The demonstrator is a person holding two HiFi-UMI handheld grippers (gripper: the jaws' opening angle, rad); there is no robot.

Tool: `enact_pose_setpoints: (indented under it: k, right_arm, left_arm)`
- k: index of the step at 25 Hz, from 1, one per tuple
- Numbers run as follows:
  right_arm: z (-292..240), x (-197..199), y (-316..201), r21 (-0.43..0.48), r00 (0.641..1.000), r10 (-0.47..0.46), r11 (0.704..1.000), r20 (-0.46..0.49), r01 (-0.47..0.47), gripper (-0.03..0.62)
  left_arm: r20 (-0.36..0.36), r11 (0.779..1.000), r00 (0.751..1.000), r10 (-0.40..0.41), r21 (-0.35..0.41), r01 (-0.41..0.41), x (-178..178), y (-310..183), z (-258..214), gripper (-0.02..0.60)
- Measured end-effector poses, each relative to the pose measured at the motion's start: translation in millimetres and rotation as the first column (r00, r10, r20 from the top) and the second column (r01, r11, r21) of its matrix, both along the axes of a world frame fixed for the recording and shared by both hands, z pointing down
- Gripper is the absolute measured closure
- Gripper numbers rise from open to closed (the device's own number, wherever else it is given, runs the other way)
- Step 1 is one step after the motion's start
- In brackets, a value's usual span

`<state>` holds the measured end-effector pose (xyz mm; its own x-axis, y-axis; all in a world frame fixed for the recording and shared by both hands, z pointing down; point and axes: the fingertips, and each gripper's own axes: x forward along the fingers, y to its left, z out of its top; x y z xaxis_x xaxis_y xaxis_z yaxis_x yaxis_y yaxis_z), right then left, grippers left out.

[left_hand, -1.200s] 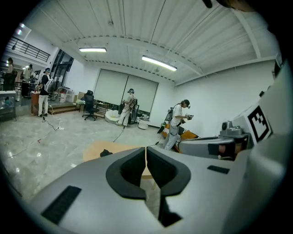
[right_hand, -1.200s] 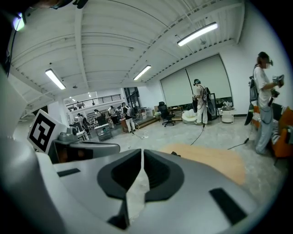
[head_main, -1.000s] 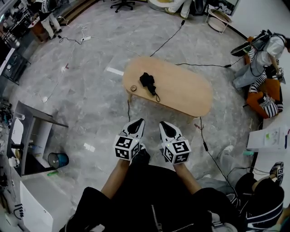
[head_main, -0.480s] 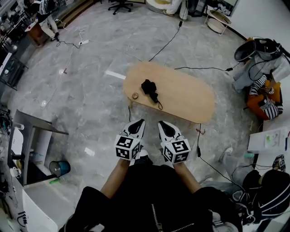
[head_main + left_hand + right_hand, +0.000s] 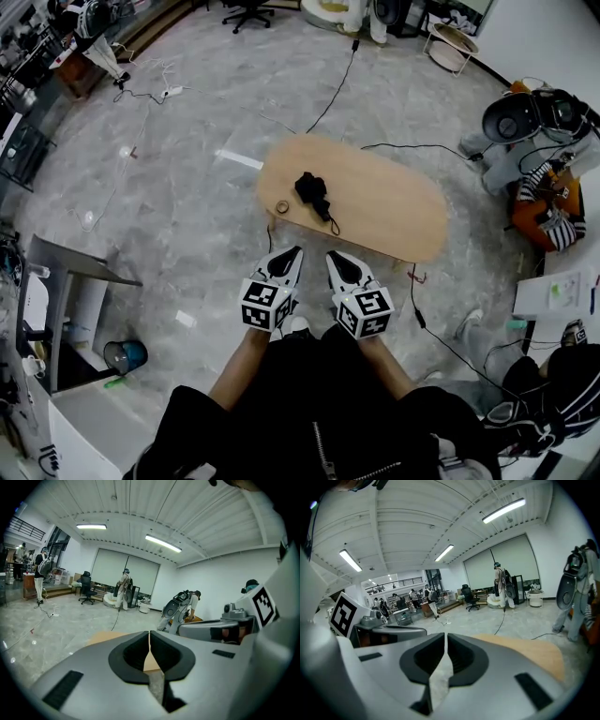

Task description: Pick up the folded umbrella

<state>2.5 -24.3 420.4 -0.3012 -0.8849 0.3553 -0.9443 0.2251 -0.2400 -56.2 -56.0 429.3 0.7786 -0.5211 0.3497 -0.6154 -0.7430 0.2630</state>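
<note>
A black folded umbrella [image 5: 313,190] with its strap trailing lies on the left half of an oval wooden table [image 5: 394,211] in the head view. My left gripper [image 5: 292,252] and right gripper [image 5: 334,257] are held side by side in front of my body, short of the table's near edge. Both are shut with nothing between the jaws. In the left gripper view the left gripper [image 5: 149,634] shows closed jaws with the table top [image 5: 104,637] beyond. In the right gripper view the right gripper [image 5: 446,637] is shut too, the table [image 5: 534,654] lying ahead at right. The umbrella is hidden in both gripper views.
A small round ring-like object [image 5: 281,206] sits on the table next to the umbrella. Cables [image 5: 330,86] run across the grey floor. A person [image 5: 534,141] bends over at the right. A blue bin [image 5: 123,355] and shelving [image 5: 56,300] stand at the left.
Both grippers and my body have come closer to the table; the table and umbrella now sit nearer in the head view. The jaws stayed shut.
</note>
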Motion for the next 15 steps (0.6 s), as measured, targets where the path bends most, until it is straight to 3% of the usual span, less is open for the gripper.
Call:
enact_pose_setpoints:
  k: [15]
  right_arm:
    - [13.2, 17.4, -19.4, -0.016, 0.999, 0.034, 0.999, 0.004, -0.034, 0.577]
  left_arm:
    - [0.006, 0.999, 0.999, 0.039, -0.019, -0.039, 25.2, -19.2, 10.6, 0.561]
